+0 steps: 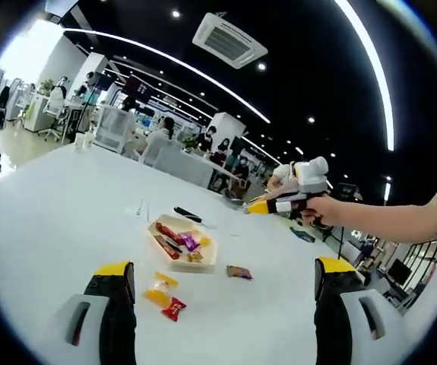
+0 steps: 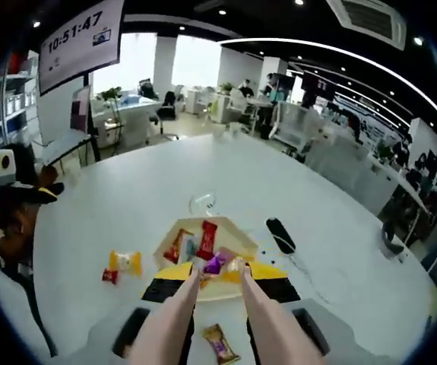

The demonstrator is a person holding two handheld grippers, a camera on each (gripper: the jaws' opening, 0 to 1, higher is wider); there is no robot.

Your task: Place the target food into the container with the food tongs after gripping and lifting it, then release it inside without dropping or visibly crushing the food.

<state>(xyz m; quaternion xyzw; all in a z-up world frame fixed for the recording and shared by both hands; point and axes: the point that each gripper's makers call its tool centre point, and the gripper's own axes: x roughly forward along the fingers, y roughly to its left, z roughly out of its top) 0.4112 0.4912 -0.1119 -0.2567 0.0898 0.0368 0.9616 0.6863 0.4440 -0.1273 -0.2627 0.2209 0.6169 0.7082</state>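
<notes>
Two tongs (image 2: 218, 304) in right claw (image 2: 220, 275)

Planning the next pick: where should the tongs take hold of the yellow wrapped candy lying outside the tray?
Pinch the yellow candy across its plump middle, tongs coming from above since it lies flat on the table. Its flared wrapper ends look thin and might slip. Keep off the red candy close beside it.
</notes>
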